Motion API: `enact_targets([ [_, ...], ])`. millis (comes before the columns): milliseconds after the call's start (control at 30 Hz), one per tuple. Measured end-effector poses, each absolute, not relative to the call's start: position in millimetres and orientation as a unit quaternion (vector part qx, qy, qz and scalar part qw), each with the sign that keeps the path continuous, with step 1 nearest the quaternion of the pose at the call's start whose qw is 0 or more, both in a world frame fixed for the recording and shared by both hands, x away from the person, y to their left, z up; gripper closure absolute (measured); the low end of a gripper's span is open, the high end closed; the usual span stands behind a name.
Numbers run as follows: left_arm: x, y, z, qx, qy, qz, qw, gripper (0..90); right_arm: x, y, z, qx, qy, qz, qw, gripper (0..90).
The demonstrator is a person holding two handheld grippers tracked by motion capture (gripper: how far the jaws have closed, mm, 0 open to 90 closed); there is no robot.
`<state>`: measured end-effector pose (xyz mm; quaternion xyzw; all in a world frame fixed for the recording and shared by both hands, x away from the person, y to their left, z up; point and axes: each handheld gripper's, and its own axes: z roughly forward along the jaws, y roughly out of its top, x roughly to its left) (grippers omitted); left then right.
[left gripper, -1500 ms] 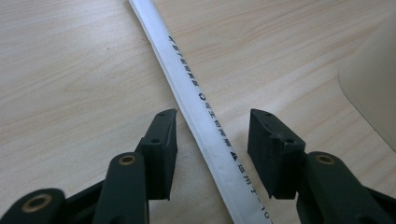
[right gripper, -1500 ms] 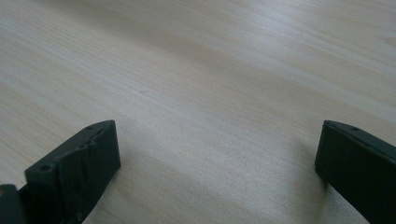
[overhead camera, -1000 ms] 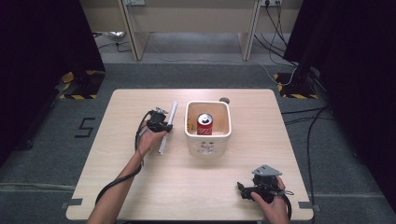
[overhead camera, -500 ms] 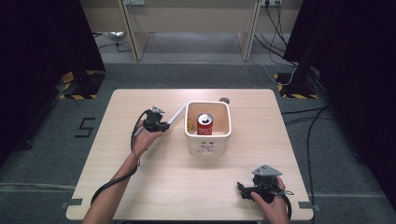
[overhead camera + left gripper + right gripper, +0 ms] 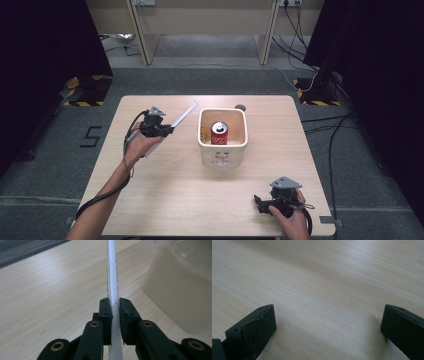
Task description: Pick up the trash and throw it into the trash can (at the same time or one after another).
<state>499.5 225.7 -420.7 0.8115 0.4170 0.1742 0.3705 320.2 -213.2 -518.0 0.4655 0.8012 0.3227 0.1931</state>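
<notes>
A long thin white strip (image 5: 184, 113) slants up off the wooden table (image 5: 165, 200), its far end pointing toward the back left corner of the cream bin (image 5: 223, 156). My left gripper (image 5: 167, 129) is shut on the strip's lower part. In the left gripper view the two black pads (image 5: 106, 312) press the strip (image 5: 112, 277) from both sides, with the bin's wall (image 5: 180, 295) to the right. A red can (image 5: 219, 133) stands inside the bin. Near the front right corner my right gripper (image 5: 260, 204) rests low over the table, its jaws wide apart (image 5: 328, 317) with only bare wood between them.
A small dark round thing (image 5: 240, 107) lies on the table just behind the bin. Beyond the table's far edge stand the legs of a wooden desk (image 5: 142, 35). Cables (image 5: 320, 130) trail over the grey floor at the right.
The left gripper has closed on the white strip and lifted it off the table, swinging its far end toward the bin. The right gripper has stayed where it was.
</notes>
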Motion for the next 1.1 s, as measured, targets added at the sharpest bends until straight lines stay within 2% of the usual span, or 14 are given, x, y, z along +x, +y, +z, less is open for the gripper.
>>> enact_targets([
  [367, 478.2, 225.3, -379.5, 0.821, 0.377, 0.168, 0.395, 80.2, 320.1, -213.2, -518.0, 0.466, 0.801, 0.323, 0.193, 0.3],
  [1100, 449.2, 203.3, -344.3, 0.846, 0.312, 0.152, 0.405, 80.1, 320.1, -213.2, -518.0, 0.466, 0.801, 0.323, 0.193, 0.3],
])
